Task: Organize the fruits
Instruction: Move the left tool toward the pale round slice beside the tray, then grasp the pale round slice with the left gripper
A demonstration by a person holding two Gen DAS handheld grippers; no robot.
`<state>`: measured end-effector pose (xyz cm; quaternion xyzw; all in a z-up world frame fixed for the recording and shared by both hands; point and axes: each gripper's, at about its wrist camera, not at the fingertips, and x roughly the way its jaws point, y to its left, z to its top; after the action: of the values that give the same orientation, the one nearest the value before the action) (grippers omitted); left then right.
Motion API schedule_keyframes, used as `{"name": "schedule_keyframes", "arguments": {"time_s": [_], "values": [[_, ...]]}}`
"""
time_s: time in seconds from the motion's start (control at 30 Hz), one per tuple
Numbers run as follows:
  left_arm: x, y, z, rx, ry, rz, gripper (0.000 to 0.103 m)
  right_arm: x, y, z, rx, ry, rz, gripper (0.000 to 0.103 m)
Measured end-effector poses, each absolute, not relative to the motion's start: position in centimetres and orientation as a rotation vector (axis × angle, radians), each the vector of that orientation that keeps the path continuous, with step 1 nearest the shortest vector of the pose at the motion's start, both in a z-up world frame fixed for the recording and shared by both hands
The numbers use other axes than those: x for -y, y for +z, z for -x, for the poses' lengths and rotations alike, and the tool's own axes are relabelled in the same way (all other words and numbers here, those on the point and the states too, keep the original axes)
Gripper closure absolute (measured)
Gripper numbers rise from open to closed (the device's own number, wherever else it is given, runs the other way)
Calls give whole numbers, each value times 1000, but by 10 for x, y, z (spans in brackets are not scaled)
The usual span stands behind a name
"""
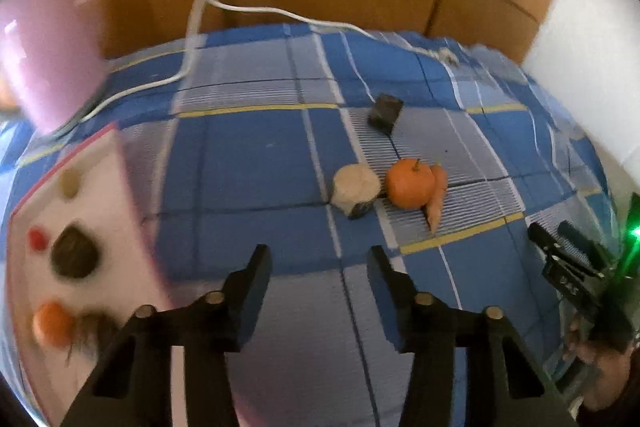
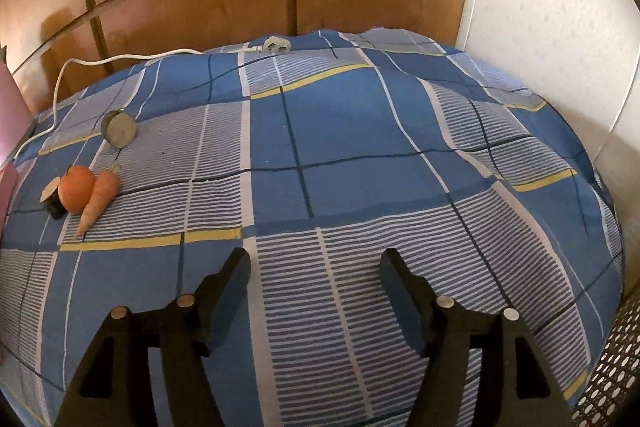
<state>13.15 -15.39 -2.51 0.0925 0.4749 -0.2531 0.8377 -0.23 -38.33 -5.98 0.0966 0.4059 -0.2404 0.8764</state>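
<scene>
White tray [image 1: 100, 187] — blurred, seemingly holding small fruits, orange [image 1: 51, 323]

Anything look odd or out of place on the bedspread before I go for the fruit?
Yes: a white power cord with its plug trails across the far edge of the bedspread, and a carrot, not a fruit, leans against the orange.

Dim warm indoor light, glare seen on the wooden wardrobe [image 2: 296, 7], left view motion-blurred, edges bent by fisheye distortion.
</scene>
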Motion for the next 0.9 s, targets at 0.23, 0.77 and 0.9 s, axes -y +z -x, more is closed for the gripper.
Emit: {"name": "schedule_keyframes", "arguments": {"time_s": [0.23,0.77,0.9], "values": [[181,-32,-152,-1000,-614,-272,58,385,-62,1,-833,-507,-204,26],[191,-43,-166,-1020,-664,-204,69,386,-62,0,-836,-508,-203,25],[174,-32,-153,-1002,-646,-129,69,386,-62,0,-839,-506,-204,25]]}}
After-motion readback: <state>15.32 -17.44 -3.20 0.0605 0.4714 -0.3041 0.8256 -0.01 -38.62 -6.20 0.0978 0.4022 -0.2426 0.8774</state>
